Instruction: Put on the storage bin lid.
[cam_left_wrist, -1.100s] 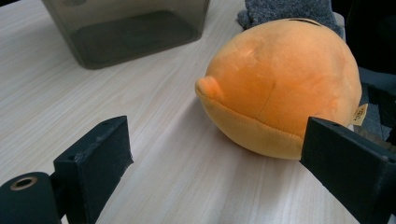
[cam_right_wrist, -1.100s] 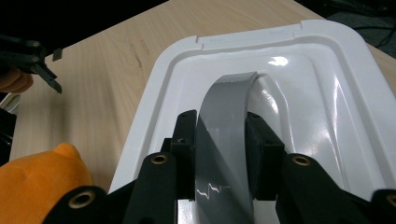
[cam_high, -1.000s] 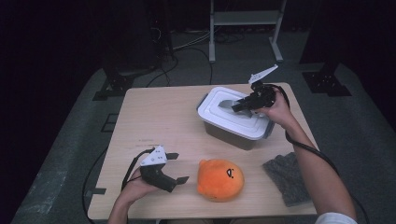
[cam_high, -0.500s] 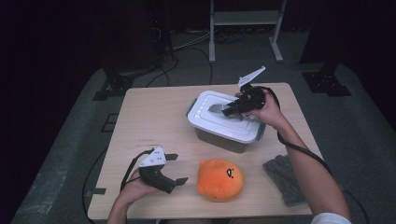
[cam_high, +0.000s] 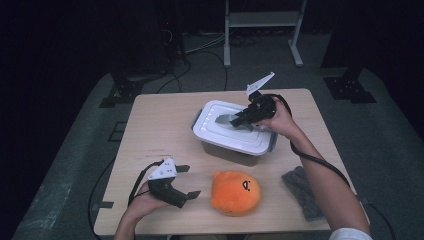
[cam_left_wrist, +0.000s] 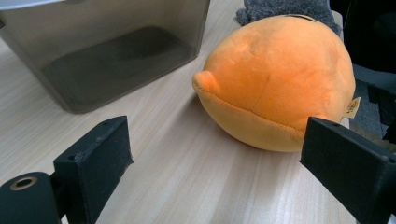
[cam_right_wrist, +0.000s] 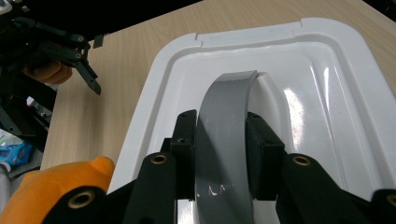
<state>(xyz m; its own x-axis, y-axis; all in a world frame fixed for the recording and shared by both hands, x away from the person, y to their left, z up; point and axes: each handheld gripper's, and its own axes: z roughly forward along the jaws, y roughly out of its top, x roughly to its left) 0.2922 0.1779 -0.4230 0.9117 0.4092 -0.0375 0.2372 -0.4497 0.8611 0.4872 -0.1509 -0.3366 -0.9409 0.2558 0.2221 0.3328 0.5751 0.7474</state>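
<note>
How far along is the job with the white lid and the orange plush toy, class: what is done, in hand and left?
Done: the right gripper is shut on the grey handle of the white lid. In hand: the lid sits tilted over the box, apparently being lifted off. Left: the orange plush toy lies on the table, just ahead of the open left gripper; it probably goes into the box.
</note>
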